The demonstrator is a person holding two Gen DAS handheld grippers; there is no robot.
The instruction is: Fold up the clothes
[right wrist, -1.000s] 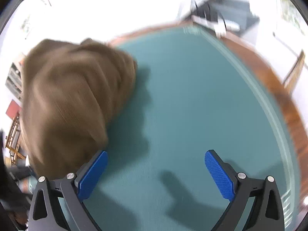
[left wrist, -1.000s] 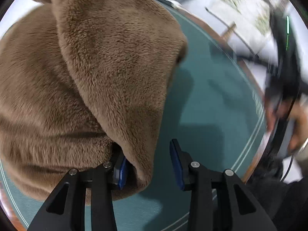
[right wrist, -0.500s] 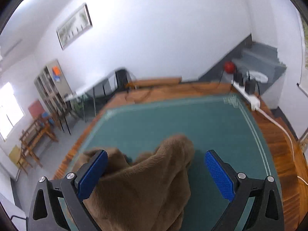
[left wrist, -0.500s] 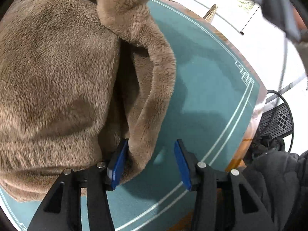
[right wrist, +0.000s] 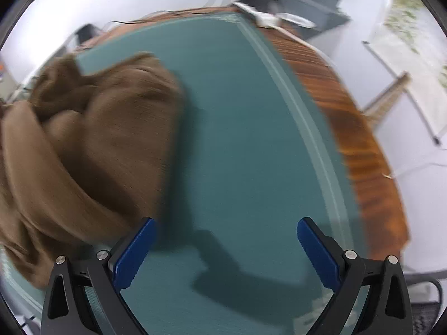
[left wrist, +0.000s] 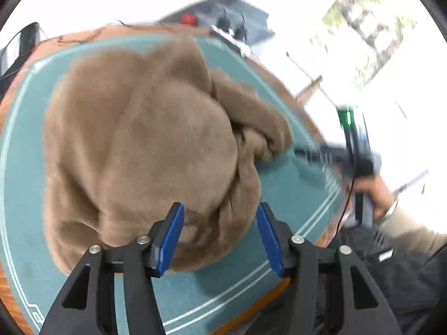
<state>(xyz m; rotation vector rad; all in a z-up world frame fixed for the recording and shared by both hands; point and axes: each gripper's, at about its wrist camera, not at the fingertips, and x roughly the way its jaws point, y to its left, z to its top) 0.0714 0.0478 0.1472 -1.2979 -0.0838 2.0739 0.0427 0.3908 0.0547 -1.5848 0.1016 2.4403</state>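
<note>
a: where's the garment?

b: the brown fleece garment [left wrist: 145, 145] lies in a rumpled heap on the green table mat [left wrist: 296, 184], more to the left half of it. from the right wrist view it fills the left side, with bare mat to its right

a: and the grippers?

b: the left gripper [left wrist: 219, 234] hangs over the near edge of the heap, its blue pads spread with fleece showing between them, gripping nothing as far as i can see. the right gripper [right wrist: 225, 251] is spread wide over bare mat, its left pad just beside the edge of the fleece, holding nothing. in the left wrist view it sits at the garment's right-hand bunch, though that part is blurred, so i cannot tell if it touches

a: which step is this, then?

b: i'd judge it early: the thing is bunched, not laid flat, so no real fold is made yet. the next move calls for each gripper to find a hem or corner, pinch it, and draw the cloth out flat before folding

a: anything in the way?

b: not on the mat itself. beyond it the wooden table edge [right wrist: 360, 128] runs along the right, a power strip [right wrist: 262, 16] with plugs lies at the far corner, and a cable [left wrist: 346, 203] trails from the right gripper. thick pile could slip from a shallow pinch
</note>
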